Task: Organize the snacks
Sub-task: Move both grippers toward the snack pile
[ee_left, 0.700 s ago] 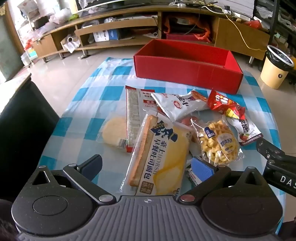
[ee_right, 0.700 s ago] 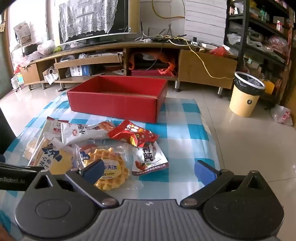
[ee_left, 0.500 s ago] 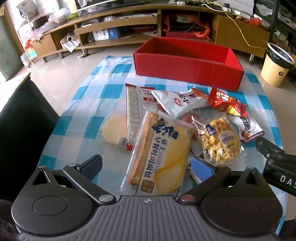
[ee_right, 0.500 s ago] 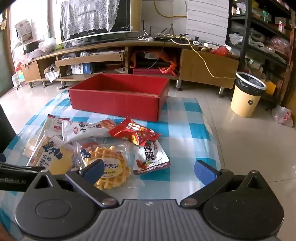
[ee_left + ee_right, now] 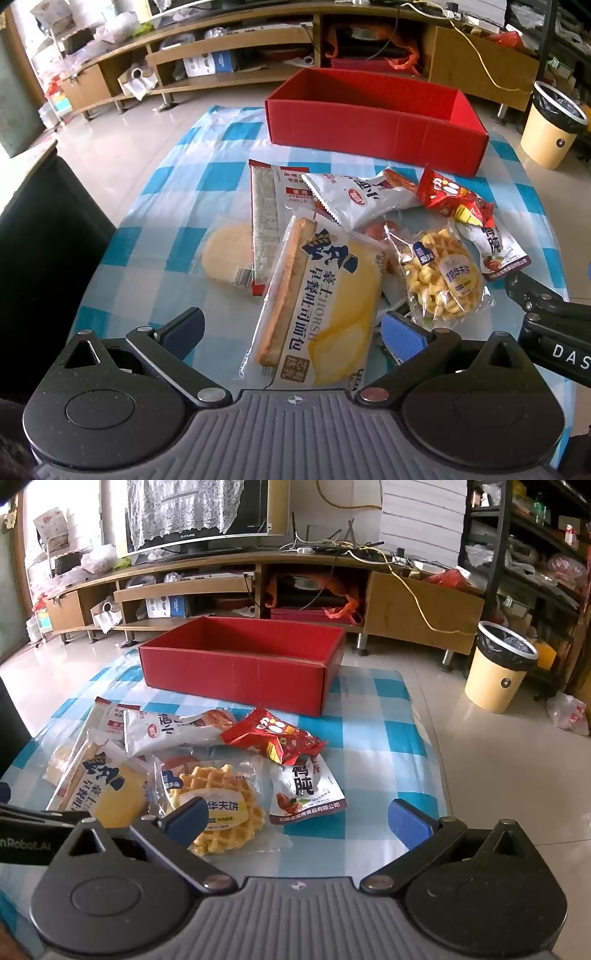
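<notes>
Seven packaged snacks lie clustered on a blue-and-white checked cloth [image 5: 155, 206], overlapping one another. Nearest, a long bread packet [image 5: 325, 310] shows a brown crust strip beside a yellow panel with dark lettering. To its left lie a pale round cake in clear wrap [image 5: 227, 253] and a narrow red-edged wafer packet [image 5: 264, 221]. Right of the bread, a clear bag holds a golden waffle [image 5: 221, 812]. Farther off lie a white sachet [image 5: 358, 195], a crumpled red foil bag [image 5: 273, 738] and a white pouch with red food printed on it [image 5: 304, 794]. Beyond the pile stands a red cardboard box [image 5: 236, 675], open-topped; its visible interior shows only red walls. Both tools hover above the near edge: the left gripper [image 5: 293, 332] spread wide over the bread packet without touching it, the right gripper [image 5: 297, 818] equally wide, nothing between its blue pads [image 5: 406, 821]. A yellow bin [image 5: 495, 672] with a black liner stands on the floor, far right.
</notes>
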`<move>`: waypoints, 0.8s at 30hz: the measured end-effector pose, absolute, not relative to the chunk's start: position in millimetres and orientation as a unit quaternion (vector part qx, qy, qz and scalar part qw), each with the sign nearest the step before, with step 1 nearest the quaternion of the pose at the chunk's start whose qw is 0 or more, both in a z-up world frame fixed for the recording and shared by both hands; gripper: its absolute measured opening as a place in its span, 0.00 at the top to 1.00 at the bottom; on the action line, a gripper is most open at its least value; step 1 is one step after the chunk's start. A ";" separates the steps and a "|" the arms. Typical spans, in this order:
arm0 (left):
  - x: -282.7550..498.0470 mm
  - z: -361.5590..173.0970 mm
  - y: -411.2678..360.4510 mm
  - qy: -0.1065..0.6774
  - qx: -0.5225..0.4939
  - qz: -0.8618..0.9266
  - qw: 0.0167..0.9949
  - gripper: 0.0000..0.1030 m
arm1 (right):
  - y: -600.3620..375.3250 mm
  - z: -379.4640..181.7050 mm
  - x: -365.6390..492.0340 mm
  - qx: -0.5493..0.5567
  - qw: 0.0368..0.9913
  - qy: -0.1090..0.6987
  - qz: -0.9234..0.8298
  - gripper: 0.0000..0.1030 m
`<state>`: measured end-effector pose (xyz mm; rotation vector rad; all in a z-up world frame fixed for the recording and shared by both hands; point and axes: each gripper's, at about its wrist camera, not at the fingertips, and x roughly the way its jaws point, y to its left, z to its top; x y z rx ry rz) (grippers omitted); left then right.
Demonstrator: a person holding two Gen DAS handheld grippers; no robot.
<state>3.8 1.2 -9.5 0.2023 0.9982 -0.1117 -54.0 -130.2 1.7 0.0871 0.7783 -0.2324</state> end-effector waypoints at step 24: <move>2.7 -10.1 1.6 0.479 0.095 -0.052 0.871 0.00 | -126.8 0.3 -53.5 0.039 0.915 0.387 -0.107 0.02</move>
